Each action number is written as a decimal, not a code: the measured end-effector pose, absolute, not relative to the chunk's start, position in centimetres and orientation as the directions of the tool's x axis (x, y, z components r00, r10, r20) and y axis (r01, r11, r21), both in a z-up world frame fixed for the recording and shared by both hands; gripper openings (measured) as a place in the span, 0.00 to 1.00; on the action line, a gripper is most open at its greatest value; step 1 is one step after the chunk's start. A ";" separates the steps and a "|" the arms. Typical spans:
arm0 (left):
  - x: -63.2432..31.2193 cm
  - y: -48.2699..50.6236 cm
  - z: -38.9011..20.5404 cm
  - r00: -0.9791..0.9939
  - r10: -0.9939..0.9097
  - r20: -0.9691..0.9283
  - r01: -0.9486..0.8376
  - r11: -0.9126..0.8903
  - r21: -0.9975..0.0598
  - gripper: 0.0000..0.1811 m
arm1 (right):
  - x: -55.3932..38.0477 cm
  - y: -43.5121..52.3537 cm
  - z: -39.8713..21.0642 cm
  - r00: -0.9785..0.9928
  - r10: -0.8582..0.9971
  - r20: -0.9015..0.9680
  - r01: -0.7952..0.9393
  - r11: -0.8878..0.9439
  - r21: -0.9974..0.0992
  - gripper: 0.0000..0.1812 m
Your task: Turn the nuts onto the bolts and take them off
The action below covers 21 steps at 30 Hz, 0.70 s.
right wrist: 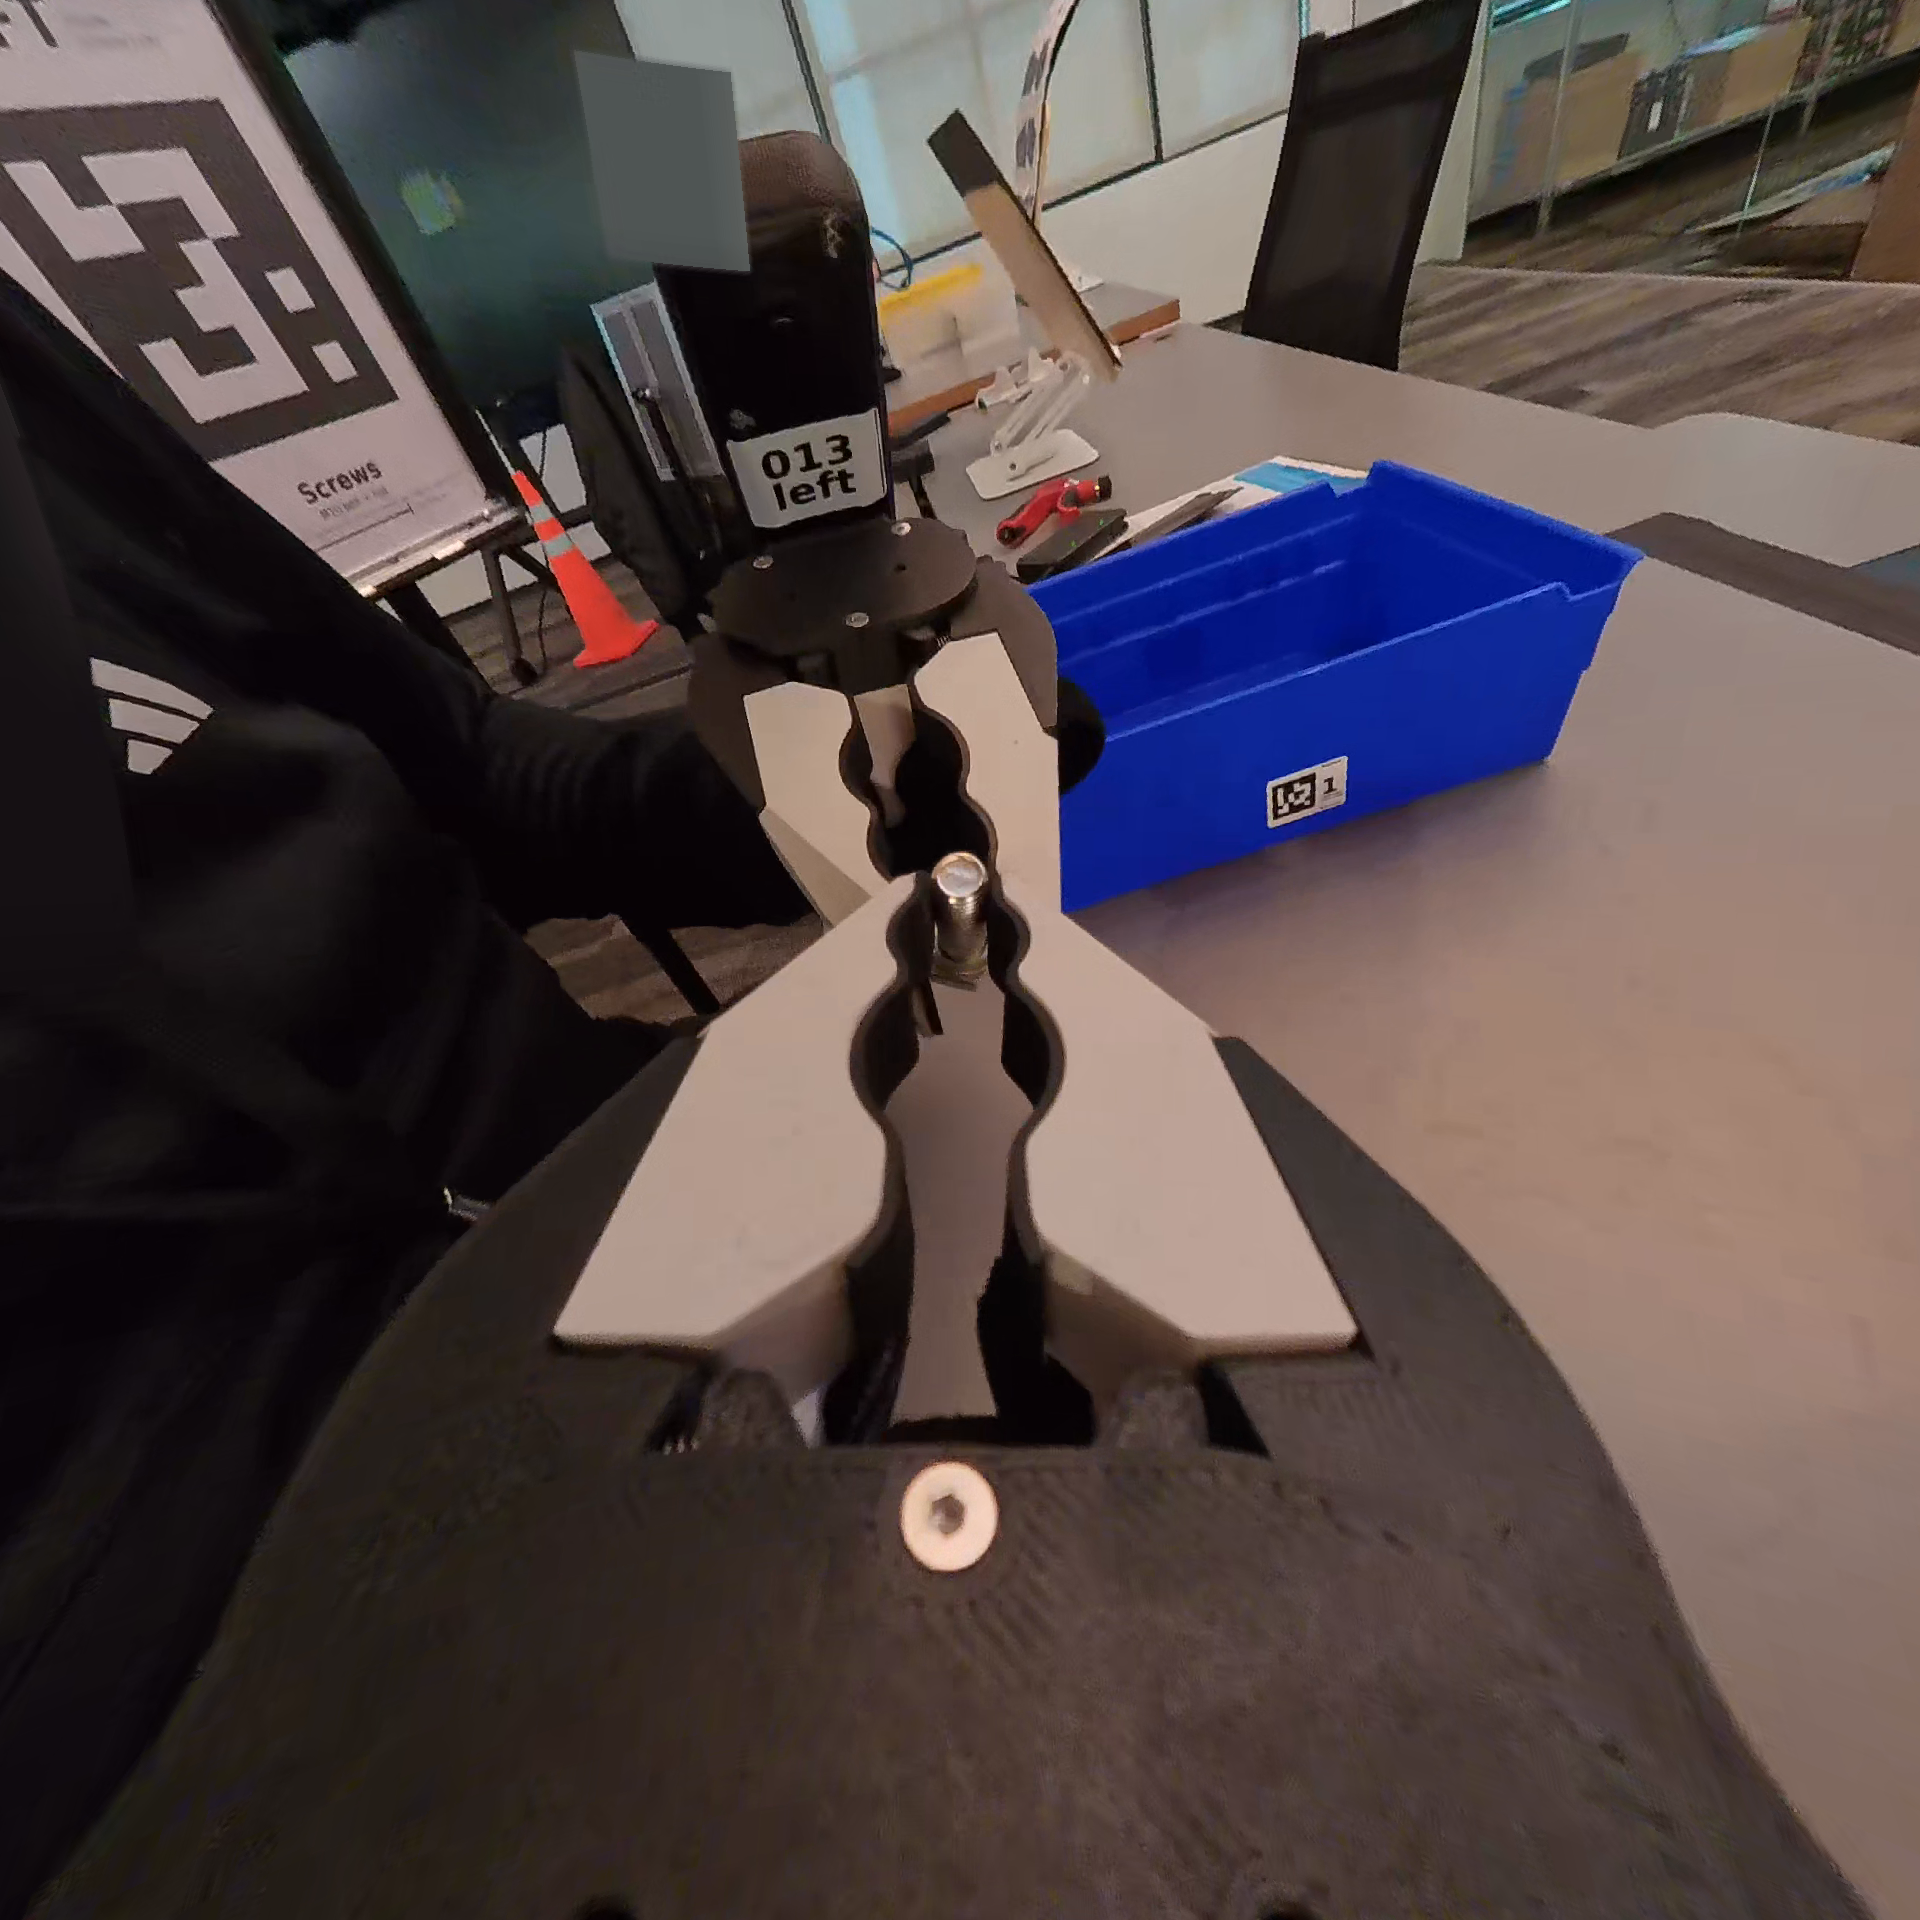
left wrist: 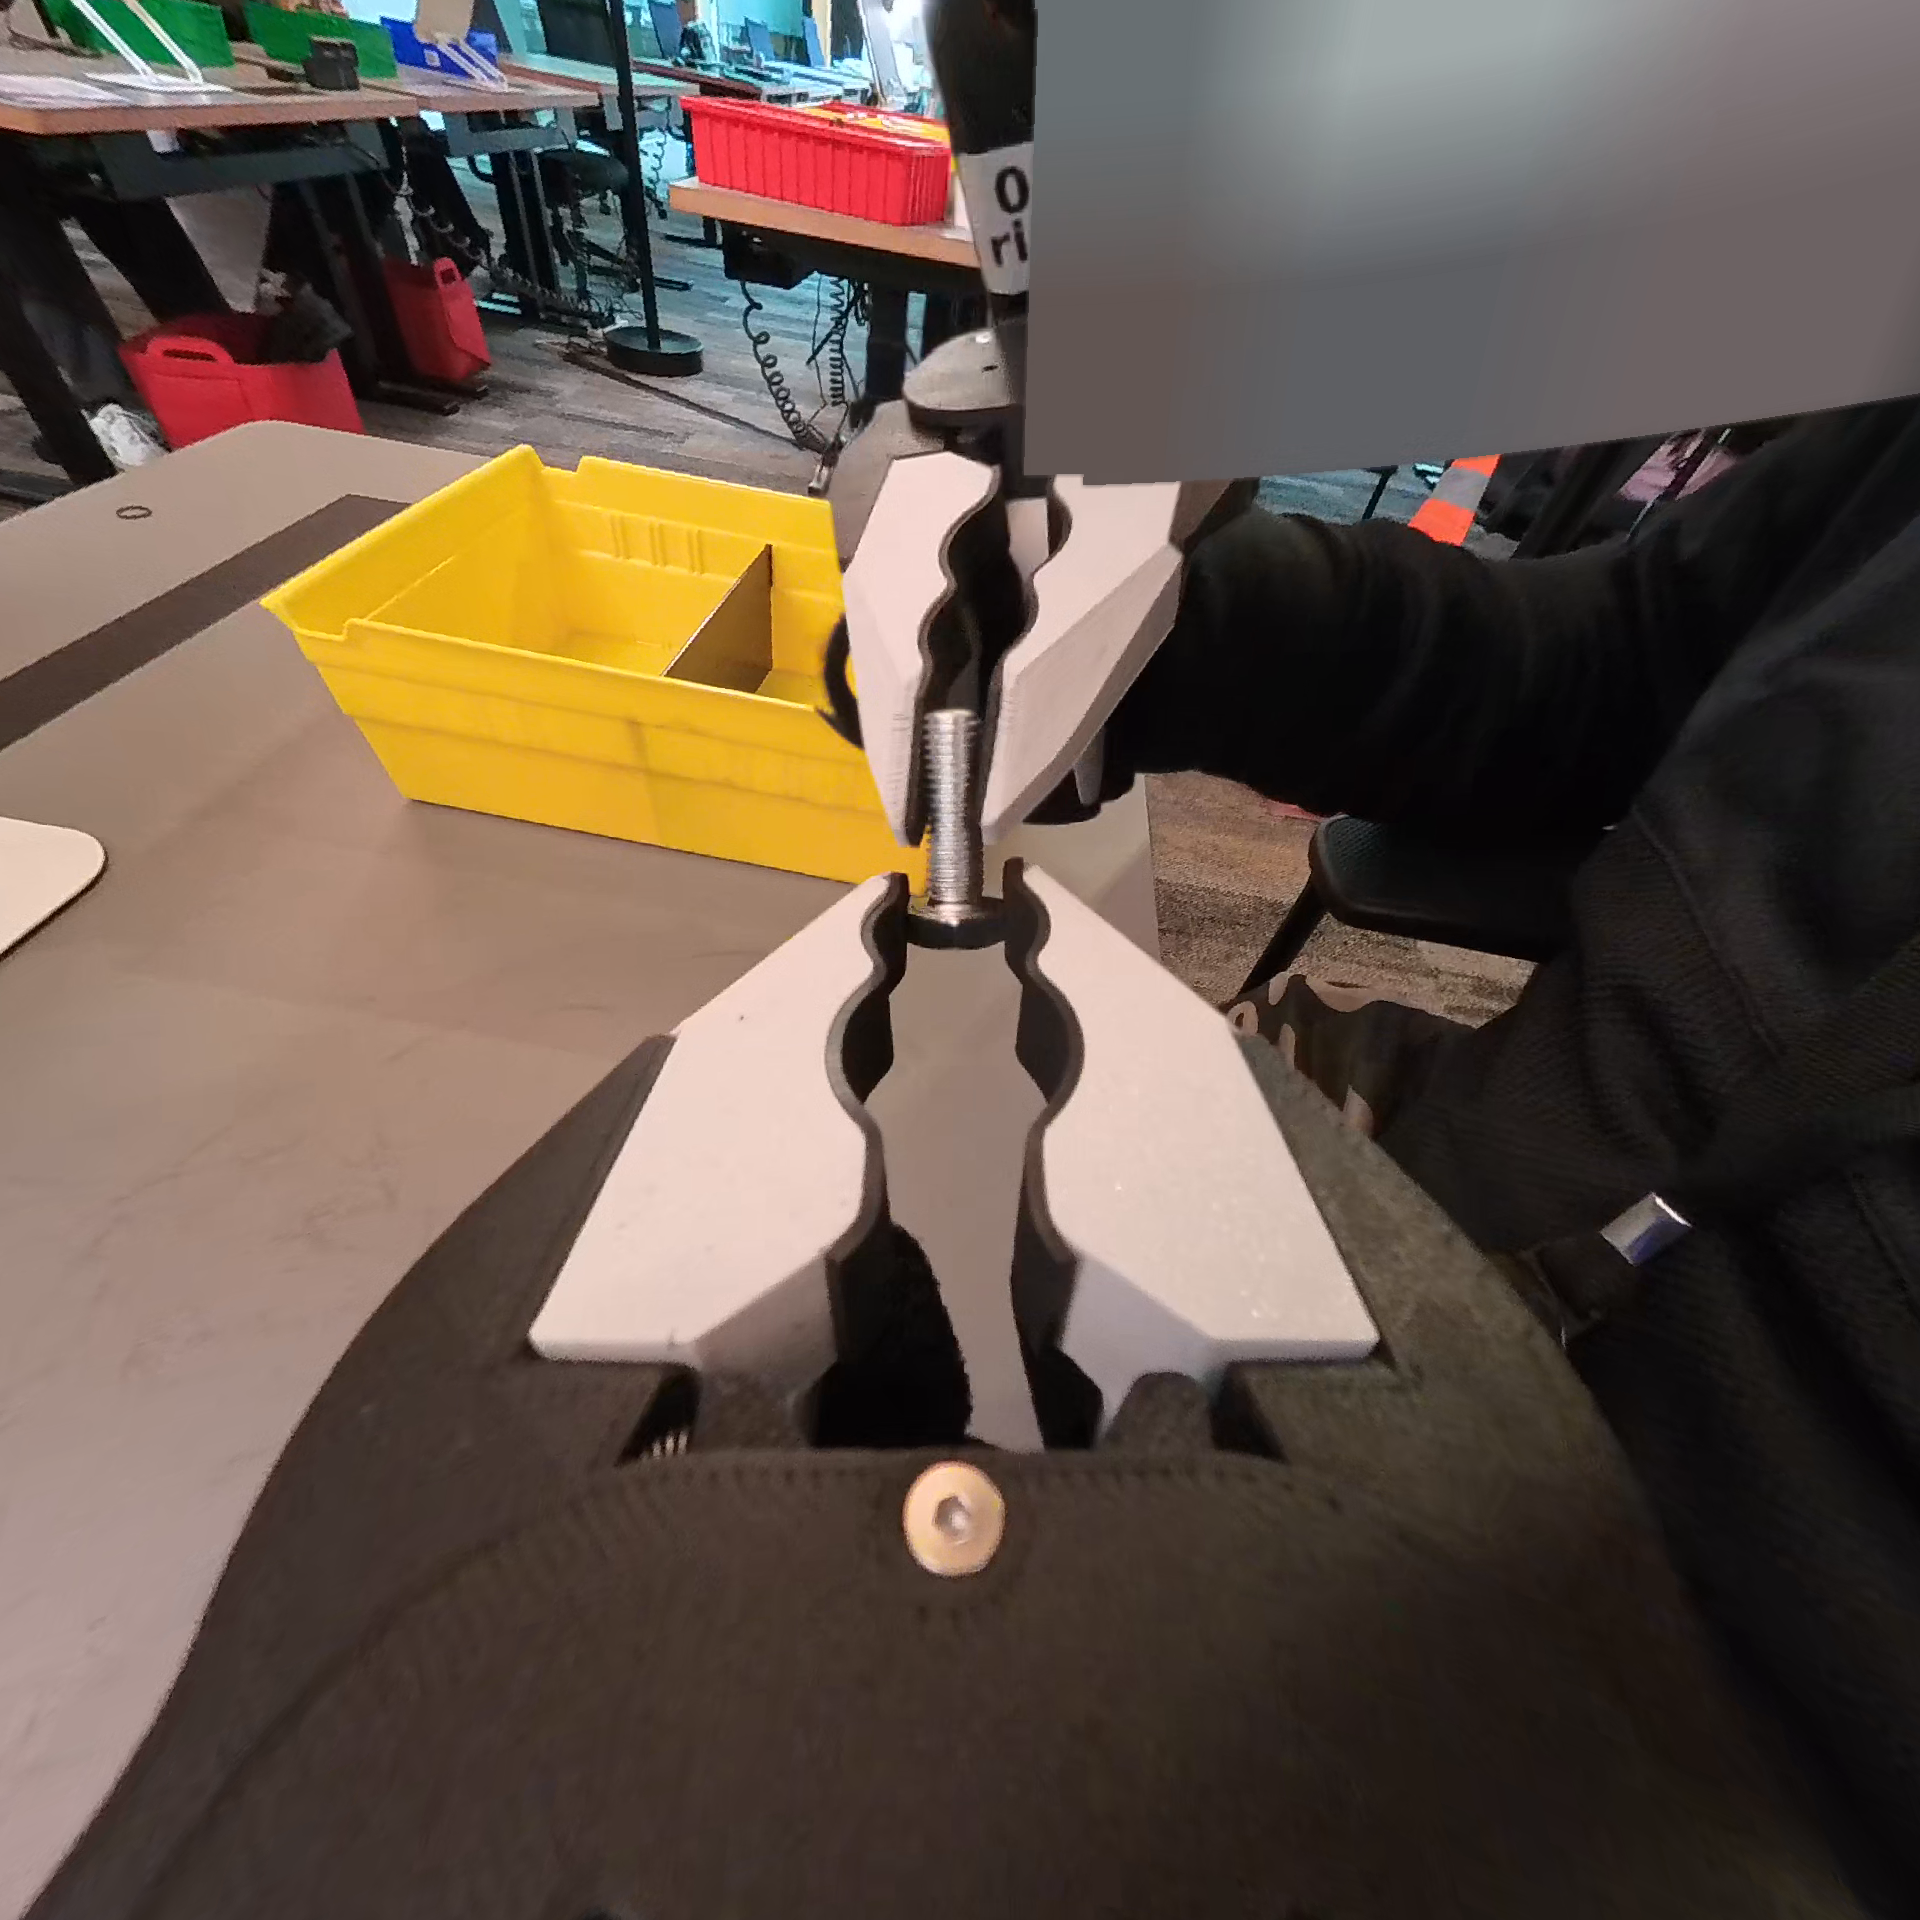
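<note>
Yellow bin (left wrist: 540, 727) is parked on the table (left wrist: 312, 1039), out toward its far edge, left of the action. The bolt (left wrist: 948, 800) is held up in the air, right about over the table's edge, not resting on anything. Its head end is pinched between the tips of the left gripper (left wrist: 951, 904), threads pointing away. The shank is clamped from above by the right gripper (left wrist: 951, 831), fingers closed in snug on both sides of the threads. So one bolt, gripped at both ends. A black-gloved hand (left wrist: 1299, 665) is seen just behind the right gripper. In the right wrist view a blue bin (right wrist: 1299, 727) is set on the table, right of the grippers.
</note>
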<state>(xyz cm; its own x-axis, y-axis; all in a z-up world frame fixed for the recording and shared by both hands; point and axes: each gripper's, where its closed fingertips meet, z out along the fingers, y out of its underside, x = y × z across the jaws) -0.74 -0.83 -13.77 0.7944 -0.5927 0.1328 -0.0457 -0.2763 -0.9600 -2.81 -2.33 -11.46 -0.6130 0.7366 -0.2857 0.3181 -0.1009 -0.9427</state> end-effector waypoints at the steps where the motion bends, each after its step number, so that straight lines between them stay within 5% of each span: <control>1: -0.7 -0.7 -13.7 0.793 -0.592 0.143 -0.032 -0.276 -0.961 0.09 | -2.8 -2.2 -11.5 -0.611 0.739 -0.285 0.324 -0.095 -0.941 0.04; 6: -1.7 -0.3 -12.7 0.813 -0.562 0.154 0.005 -0.258 -0.966 0.08 | -2.6 1.4 -9.8 -0.560 0.793 -0.240 0.311 -0.068 -0.948 0.04; 9: -3.2 -0.5 -12.1 0.828 -0.540 0.148 0.011 -0.248 -0.969 0.02 | -2.5 10.6 -9.6 -0.349 0.932 -0.098 0.370 0.041 -0.928 0.04; 12: -4.4 -0.8 -11.7 0.849 -0.512 0.131 0.005 -0.239 -0.971 0.00 | -1.1 22.7 -11.8 -0.072 0.992 0.099 0.567 0.123 -0.815 0.04; 21: -8.0 -1.3 -11.7 0.912 -0.406 0.054 -0.067 -0.278 -0.958 0.00 | 0.8 31.4 -24.3 -0.017 0.995 -0.097 0.930 -0.020 -0.368 0.04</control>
<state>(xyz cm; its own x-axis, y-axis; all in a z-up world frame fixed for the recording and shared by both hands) -8.00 -1.29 -11.73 0.9125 -0.4056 0.0540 -0.0670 -0.2784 -0.9581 0.75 31.37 -24.27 -0.0167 0.9952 -0.0967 0.9297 -0.0201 -0.3676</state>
